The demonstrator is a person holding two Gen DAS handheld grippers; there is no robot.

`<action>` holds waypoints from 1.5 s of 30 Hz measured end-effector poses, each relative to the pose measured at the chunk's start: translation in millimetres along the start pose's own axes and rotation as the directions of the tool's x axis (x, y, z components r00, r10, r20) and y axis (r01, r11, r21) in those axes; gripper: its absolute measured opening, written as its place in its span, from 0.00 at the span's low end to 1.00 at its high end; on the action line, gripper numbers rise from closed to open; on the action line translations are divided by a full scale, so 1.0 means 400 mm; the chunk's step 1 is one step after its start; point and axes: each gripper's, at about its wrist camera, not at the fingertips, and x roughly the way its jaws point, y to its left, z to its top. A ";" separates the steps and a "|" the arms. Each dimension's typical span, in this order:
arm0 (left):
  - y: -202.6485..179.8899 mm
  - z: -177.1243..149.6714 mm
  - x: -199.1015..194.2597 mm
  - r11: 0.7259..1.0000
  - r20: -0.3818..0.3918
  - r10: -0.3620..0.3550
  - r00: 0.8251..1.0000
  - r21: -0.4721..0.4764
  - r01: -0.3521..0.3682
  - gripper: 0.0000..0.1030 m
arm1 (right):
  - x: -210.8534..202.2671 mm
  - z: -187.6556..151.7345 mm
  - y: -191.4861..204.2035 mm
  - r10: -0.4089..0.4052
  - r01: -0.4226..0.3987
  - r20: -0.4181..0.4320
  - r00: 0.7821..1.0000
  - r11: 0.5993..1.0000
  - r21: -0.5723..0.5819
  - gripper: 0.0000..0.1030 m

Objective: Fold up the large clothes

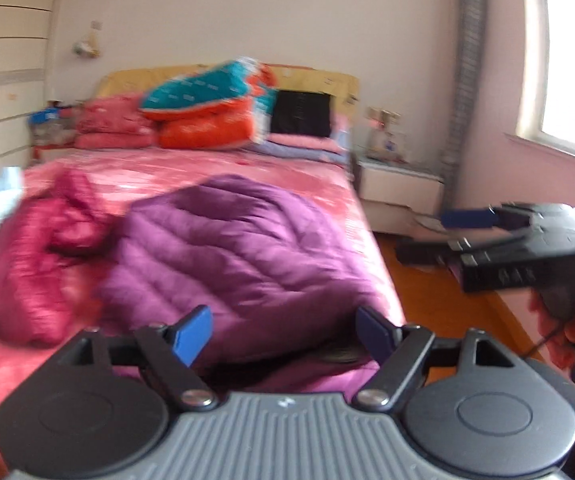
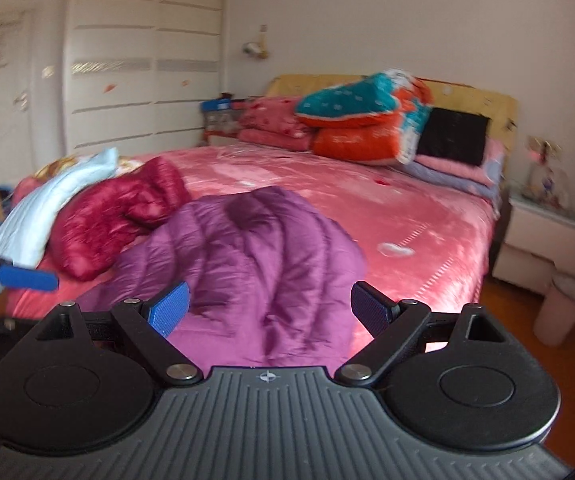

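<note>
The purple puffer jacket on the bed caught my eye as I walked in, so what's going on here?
A person is folding large clothes on a pink bed with handheld tongs in each hand. Both the left tongs and right tongs stand open and hold nothing. The purple puffer jacket lies bunched up on the cover just ahead of them. A crumpled red puffer jacket lies beside it, with a pale blue garment at the bed's edge.

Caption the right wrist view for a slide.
Right gripper open above a quilted purple down jacket on a pink satin bed, crimson jacket beside it.
</note>
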 end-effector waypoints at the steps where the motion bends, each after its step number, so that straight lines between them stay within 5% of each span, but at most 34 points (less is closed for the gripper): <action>1: 0.025 -0.003 -0.011 0.999 0.007 0.043 0.999 -0.004 -0.043 0.81 | 0.009 0.008 0.031 0.021 -0.021 -0.010 1.000 1.000 -0.022 1.00; 5: 0.108 -0.029 -0.043 0.980 0.000 0.190 0.982 -0.053 -0.190 0.81 | 0.028 0.004 0.158 0.083 -0.089 -0.035 0.996 0.978 -0.191 1.00; 10: 0.187 -0.064 -0.085 0.952 -0.019 0.276 0.961 -0.131 -0.276 0.81 | 0.090 -0.026 0.295 0.144 -0.166 -0.087 0.986 0.913 -0.373 1.00; 16: 0.241 -0.092 -0.126 0.928 -0.028 0.322 0.946 -0.187 -0.322 0.83 | 0.241 -0.065 0.413 0.033 -0.116 -0.158 0.987 0.823 -0.556 0.96; 22: 0.261 -0.111 -0.122 0.923 -0.042 0.325 0.945 -0.207 -0.326 0.84 | 0.358 -0.112 0.431 -0.119 -0.046 -0.194 0.974 0.732 -0.680 0.95; 26: 0.264 -0.118 -0.110 0.924 -0.055 0.318 0.947 -0.205 -0.322 0.86 | 0.387 -0.150 0.435 -0.137 -0.048 -0.201 0.970 0.702 -0.710 0.88; 29: 0.264 -0.122 -0.103 0.925 -0.066 0.315 0.947 -0.201 -0.322 0.88 | 0.387 -0.168 0.436 -0.149 -0.003 -0.146 0.978 0.690 -0.724 0.70; 31: 0.264 -0.127 -0.099 0.926 -0.074 0.316 0.946 -0.196 -0.324 0.88 | 0.374 -0.169 0.420 -0.134 0.016 -0.113 0.984 0.712 -0.702 0.46; 36: 0.266 -0.137 -0.087 0.921 -0.105 0.324 0.940 -0.194 -0.339 0.88 | 0.357 -0.140 0.376 -0.107 0.065 -0.035 0.994 0.796 -0.602 0.25; 41: 0.260 -0.139 -0.071 0.922 -0.131 0.325 0.937 -0.176 -0.344 0.88 | 0.333 -0.063 0.280 -0.093 0.094 0.021 0.995 0.928 -0.362 0.17; 45: 0.256 -0.135 -0.054 0.924 -0.147 0.325 0.934 -0.160 -0.346 0.88 | 0.303 -0.007 0.166 -0.106 0.112 0.054 0.993 0.985 -0.133 0.16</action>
